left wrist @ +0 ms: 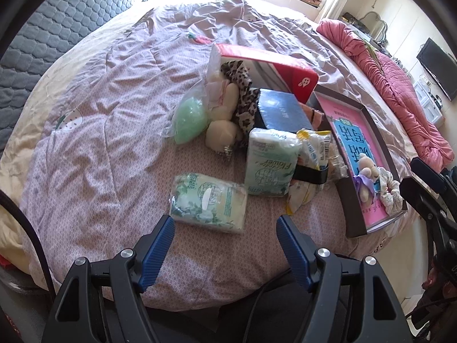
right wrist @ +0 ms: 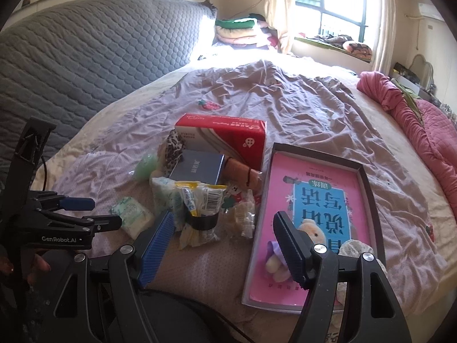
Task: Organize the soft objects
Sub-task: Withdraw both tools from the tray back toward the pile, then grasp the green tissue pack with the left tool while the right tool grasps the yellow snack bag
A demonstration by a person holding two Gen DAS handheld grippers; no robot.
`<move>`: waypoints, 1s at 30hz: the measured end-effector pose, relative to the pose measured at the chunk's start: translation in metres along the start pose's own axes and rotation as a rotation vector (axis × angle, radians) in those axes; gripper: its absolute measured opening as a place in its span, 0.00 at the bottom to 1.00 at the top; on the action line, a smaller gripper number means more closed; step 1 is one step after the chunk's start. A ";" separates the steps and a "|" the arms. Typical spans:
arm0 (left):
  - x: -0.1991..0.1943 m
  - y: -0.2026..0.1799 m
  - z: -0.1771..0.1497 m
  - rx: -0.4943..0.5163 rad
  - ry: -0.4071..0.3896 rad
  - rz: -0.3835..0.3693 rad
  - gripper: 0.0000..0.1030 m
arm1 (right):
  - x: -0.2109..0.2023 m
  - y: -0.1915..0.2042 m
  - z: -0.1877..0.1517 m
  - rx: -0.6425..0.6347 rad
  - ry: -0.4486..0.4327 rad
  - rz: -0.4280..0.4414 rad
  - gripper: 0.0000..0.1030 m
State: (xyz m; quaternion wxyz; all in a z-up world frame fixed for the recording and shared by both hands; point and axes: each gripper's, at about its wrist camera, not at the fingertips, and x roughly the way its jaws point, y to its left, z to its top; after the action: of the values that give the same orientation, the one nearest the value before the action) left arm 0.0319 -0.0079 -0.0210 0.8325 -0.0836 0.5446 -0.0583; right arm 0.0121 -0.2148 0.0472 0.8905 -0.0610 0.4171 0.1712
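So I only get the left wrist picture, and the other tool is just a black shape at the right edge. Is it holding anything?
Observer: No. The right gripper is open and empty. The small teddy lies in the tray, just behind one finger.
Operator: Any writing on my own tool?
Observer: Yes, the left gripper reads GenRobot.AI on its side.
Operator: The head of the bed is all glare for me.
Observer: A stack of folded blankets sits there, green on top, beside a barred window.
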 end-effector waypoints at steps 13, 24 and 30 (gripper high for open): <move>0.030 0.015 -0.002 -0.037 0.053 -0.005 0.71 | 0.030 0.002 -0.006 0.008 0.073 0.030 0.72; 0.052 0.012 0.002 -0.013 0.076 -0.007 0.71 | 0.073 0.007 -0.008 0.006 0.149 0.038 0.72; 0.058 0.013 0.006 -0.012 0.073 -0.020 0.71 | 0.097 0.012 -0.008 -0.008 0.177 0.026 0.72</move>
State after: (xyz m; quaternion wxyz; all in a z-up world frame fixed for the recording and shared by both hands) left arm 0.0609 -0.0055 -0.0728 0.8108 -0.0916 0.5743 -0.0664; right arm 0.0599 -0.1807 -0.0317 0.8476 -0.0738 0.4942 0.1785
